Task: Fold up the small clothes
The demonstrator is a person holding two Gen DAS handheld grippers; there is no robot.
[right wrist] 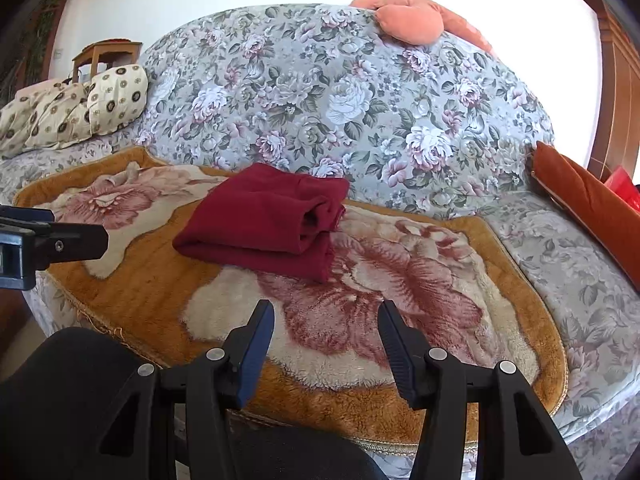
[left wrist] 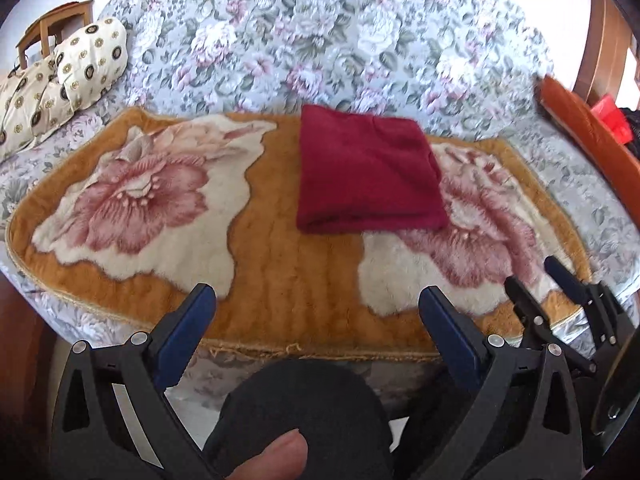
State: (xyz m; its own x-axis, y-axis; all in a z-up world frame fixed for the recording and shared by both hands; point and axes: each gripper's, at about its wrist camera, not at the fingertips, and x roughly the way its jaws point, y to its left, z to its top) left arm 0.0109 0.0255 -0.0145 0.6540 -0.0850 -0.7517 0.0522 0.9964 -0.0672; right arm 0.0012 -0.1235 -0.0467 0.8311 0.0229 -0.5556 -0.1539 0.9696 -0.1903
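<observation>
Dark red knit garment point(left wrist: 370, 170) lies folded at the mat's point(left wrist: 280, 280) back edge. Soft, light, floppy; I would grip its doubled near edge. My left gripper point(left wrist: 316, 300) and right gripper point(right wrist: 326, 320) are spread, empty.

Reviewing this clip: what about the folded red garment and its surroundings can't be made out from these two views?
- Red garment: its type; folded, both views show only outer layers.
- Its underside: hidden against the plush mat in both views.
- Peach cushion: cut off by the top edge in the left wrist view.
- Red object: cut off by the frame edge and an orange cushion.
</observation>
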